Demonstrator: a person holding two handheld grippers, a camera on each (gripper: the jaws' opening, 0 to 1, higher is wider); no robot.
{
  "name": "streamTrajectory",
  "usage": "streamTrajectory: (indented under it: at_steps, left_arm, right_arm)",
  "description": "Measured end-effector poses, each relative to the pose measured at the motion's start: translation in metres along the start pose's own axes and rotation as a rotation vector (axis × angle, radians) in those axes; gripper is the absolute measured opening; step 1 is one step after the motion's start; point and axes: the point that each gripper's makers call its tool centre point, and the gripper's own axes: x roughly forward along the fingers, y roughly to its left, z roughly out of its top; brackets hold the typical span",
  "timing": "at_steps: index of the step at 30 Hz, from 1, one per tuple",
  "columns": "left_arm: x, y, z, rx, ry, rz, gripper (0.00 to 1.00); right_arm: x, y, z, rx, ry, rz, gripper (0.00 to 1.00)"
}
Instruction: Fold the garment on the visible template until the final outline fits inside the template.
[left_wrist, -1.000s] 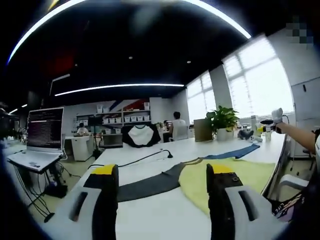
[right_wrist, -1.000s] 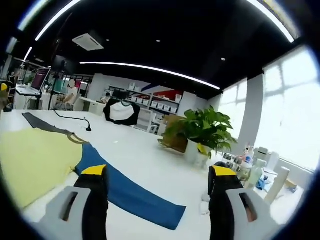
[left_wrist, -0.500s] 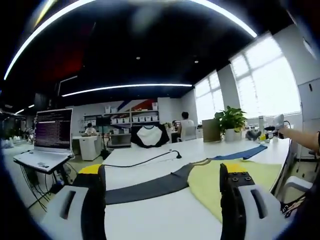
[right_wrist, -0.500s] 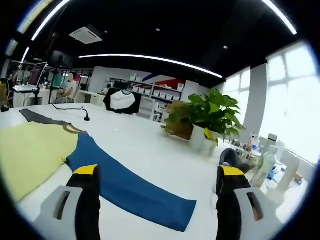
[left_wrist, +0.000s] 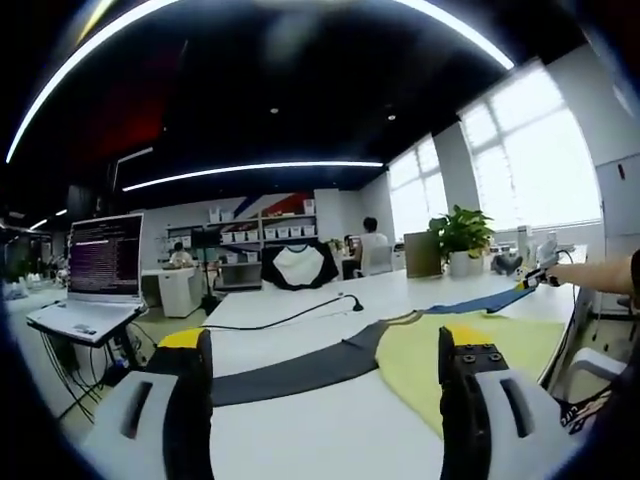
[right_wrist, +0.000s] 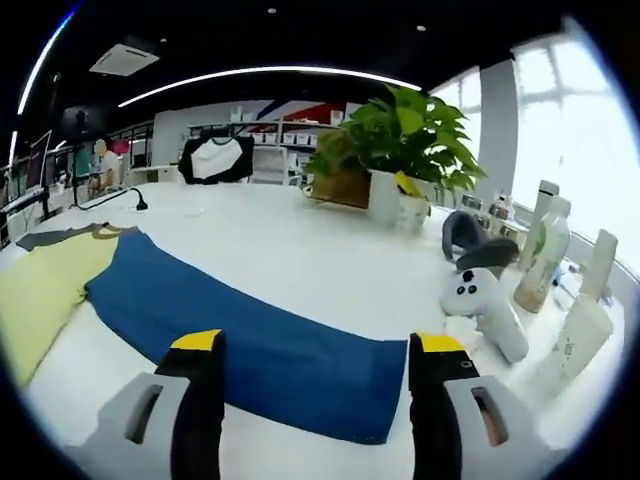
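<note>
Lying flat, garment (left_wrist: 440, 345) (blue sleeve (right_wrist: 250, 345)) stretches sideways.

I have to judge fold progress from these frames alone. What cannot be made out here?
- Template: no outline shows on the table in either view.
- Garment hem: left gripper view, cut off behind the left gripper.
- Blue sleeve cuff: right gripper view, partly behind the right gripper.
- Laptop text: too small.
</note>
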Motion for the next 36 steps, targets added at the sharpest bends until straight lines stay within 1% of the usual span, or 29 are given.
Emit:
streamTrajectory:
  at_steps: [2,3,5,7,13,15,17,18,19,21,23,26,28,30,34,36]
  left_arm:
    - [0.001,0.0,-0.001,0.001,0.007,-0.002,0.98]
    - [0.002,-0.001,-0.002,-0.001,0.011,-0.005,0.98]
    - [0.002,-0.003,-0.003,-0.004,0.009,-0.008,0.98]
    - [0.003,-0.004,-0.002,-0.003,0.007,-0.009,0.97]
    - [0.004,-0.009,-0.003,0.005,0.015,-0.018,0.96]
    - [0.005,-0.01,-0.003,0.008,0.014,-0.022,0.96]
    - [0.006,-0.012,-0.003,0.009,0.017,-0.027,0.95]
    - [0.007,-0.013,-0.004,0.009,0.02,-0.029,0.95]
    - [0.007,-0.013,-0.005,0.009,0.023,-0.031,0.95]
    - [0.007,-0.014,-0.006,0.008,0.026,-0.031,0.95]
    - [0.007,-0.014,-0.007,0.005,0.027,-0.029,0.95]
    - [0.006,-0.014,-0.006,0.005,0.025,-0.031,0.95]
    - [0.005,-0.015,-0.007,0.005,0.027,-0.031,0.95]
    - [0.004,-0.014,-0.007,0.005,0.029,-0.031,0.95]
    - [0.003,-0.014,-0.007,0.004,0.027,-0.029,0.95]
    - [0.002,-0.014,-0.008,0.002,0.03,-0.03,0.95]
  right_arm:
    - [0.002,-0.002,-0.003,-0.034,0.012,-0.008,0.68]
    - [0.003,-0.001,-0.004,-0.035,0.011,-0.006,0.66]
    - [0.003,-0.003,-0.006,-0.026,0.009,-0.008,0.61]
    - [0.004,-0.007,-0.008,0.011,0.006,-0.015,0.55]
    - [0.008,-0.016,-0.012,0.064,0.007,-0.036,0.52]
    - [0.008,-0.019,-0.015,0.094,0.01,-0.04,0.51]
    - [0.009,-0.019,-0.016,0.094,0.008,-0.04,0.49]
    - [0.009,-0.02,-0.019,0.09,0.019,-0.045,0.48]
    - [0.008,-0.021,-0.017,0.103,0.004,-0.046,0.47]
    - [0.007,-0.019,-0.02,0.133,0.012,-0.044,0.46]
    - [0.007,-0.02,-0.019,0.122,0.012,-0.053,0.42]
    - [0.005,-0.016,-0.019,0.124,0.002,-0.055,0.38]
    - [0.005,-0.017,-0.019,0.125,-0.004,-0.069,0.32]
    - [0.005,-0.016,-0.019,0.111,-0.008,-0.076,0.2]
    - [0.006,-0.013,-0.017,0.096,-0.003,-0.083,0.13]
    - [0.007,-0.012,-0.017,0.081,0.01,-0.096,0.06]
